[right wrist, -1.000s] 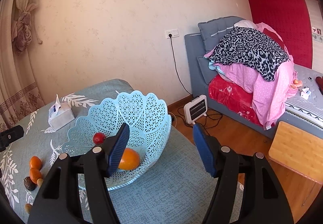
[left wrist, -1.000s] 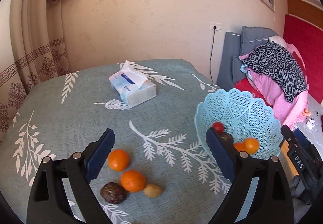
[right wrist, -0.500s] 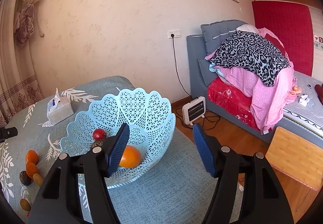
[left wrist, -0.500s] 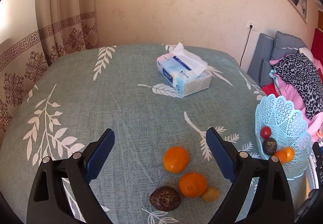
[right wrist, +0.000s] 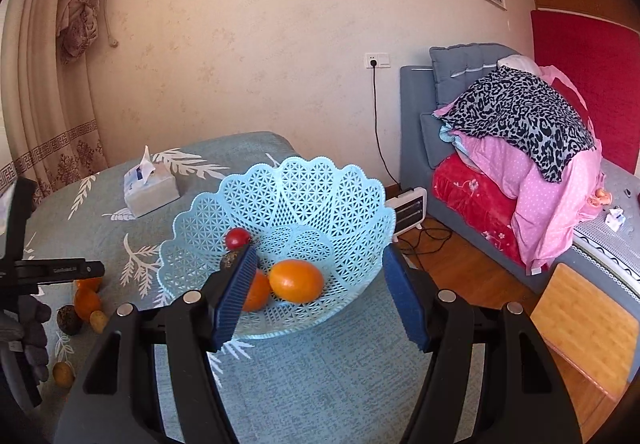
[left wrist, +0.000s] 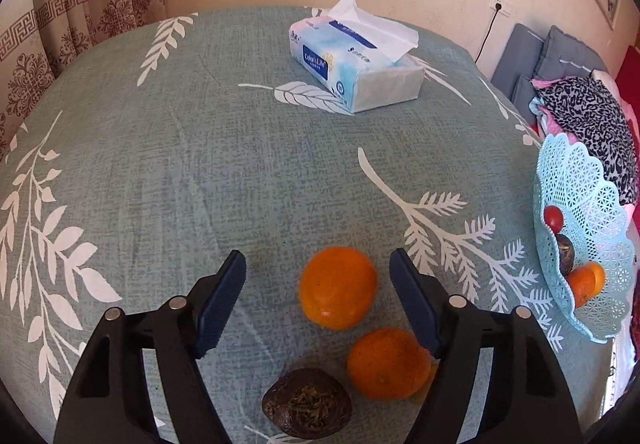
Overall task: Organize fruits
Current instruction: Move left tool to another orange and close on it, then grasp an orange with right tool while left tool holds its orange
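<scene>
In the left wrist view my left gripper [left wrist: 318, 276] is open, its fingers on either side of an orange [left wrist: 338, 287] lying on the cloth, not touching it. A second orange [left wrist: 386, 363] and a dark brown fruit [left wrist: 307, 407] lie just behind. The light blue lattice basket [left wrist: 600, 204] stands at the right with a red fruit [left wrist: 554, 216], a dark fruit and an orange inside. In the right wrist view my right gripper [right wrist: 318, 276] is open and empty, in front of the basket [right wrist: 320, 180], which holds two oranges [right wrist: 296, 281], a red fruit [right wrist: 237, 237] and a dark one.
A tissue box [left wrist: 356, 64] sits at the far side of the table. The table [left wrist: 160, 164] has a green leaf-print cloth. Small yellowish fruits [right wrist: 63, 373] lie near the left hand. A bed with piled clothes [right wrist: 520, 124], a heater [right wrist: 410, 209] and a wooden stool [right wrist: 588, 320] stand to the right.
My left gripper has swung left away from the basket and come down close over the loose fruit, now straddling the nearest orange. The right gripper has stayed in front of the basket.
</scene>
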Available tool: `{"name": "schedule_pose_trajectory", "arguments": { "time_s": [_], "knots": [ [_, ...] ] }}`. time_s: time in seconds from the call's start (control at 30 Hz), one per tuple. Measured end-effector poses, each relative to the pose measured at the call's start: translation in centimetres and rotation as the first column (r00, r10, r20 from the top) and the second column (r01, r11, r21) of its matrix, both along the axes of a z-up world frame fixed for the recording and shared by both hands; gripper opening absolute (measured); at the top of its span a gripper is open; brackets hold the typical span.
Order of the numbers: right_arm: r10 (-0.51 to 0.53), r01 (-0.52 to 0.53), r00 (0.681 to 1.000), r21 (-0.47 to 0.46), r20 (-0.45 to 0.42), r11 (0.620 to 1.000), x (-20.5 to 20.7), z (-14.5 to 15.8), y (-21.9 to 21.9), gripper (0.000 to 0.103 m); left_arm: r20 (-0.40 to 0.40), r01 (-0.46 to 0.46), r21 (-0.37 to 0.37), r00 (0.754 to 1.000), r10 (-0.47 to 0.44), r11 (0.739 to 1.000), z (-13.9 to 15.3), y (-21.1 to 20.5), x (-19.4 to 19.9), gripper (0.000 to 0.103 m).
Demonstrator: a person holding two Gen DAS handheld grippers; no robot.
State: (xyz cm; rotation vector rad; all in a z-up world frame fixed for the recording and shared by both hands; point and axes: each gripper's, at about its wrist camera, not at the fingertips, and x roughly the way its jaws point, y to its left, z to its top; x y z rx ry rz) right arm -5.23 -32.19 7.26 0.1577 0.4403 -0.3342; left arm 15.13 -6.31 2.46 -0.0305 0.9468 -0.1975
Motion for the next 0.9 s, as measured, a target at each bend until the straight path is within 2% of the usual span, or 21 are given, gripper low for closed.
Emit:
{"name": "schedule_pose_trajectory", "arguments": {
  "time_s": [0.13,0.2,0.4,0.6,0.77,0.9],
  "knots": [
    [0.067,-0.067,0.998,-0.012,0.000,0.998,0.0,0.6,2.0,0.067,0.005,0.009,-0.003,1.000,-0.009,1.000,-0.4,0.1,0.0,0.056],
    [0.107,-0.107,0.994,-0.018,-0.004,0.994,0.1,0.9,3.2,0.067,0.008,0.029,-0.029,1.000,-0.029,0.999,-0.2,0.2,-0.1,0.037],
    [0.261,-0.261,0.964,0.000,-0.047,0.965,1.4,1.1,6.9,0.067,0.024,0.040,-0.067,0.999,-0.038,0.997,0.2,1.0,-0.6,0.037],
    [0.404,-0.396,0.905,0.079,-0.132,0.915,4.3,-0.2,10.3,0.067,0.121,0.001,-0.072,0.993,0.007,0.997,3.1,2.6,-1.8,0.037],
    [0.466,-0.449,0.865,0.130,-0.188,0.884,6.9,-1.3,12.8,0.067,0.203,-0.035,-0.050,0.978,0.045,0.998,5.2,3.6,-2.9,0.037],
    [0.499,-0.477,0.839,0.148,-0.215,0.866,8.6,-1.8,14.6,0.067,0.224,-0.055,-0.065,0.972,0.068,0.996,6.0,4.5,-3.3,0.037]
  ]
}}
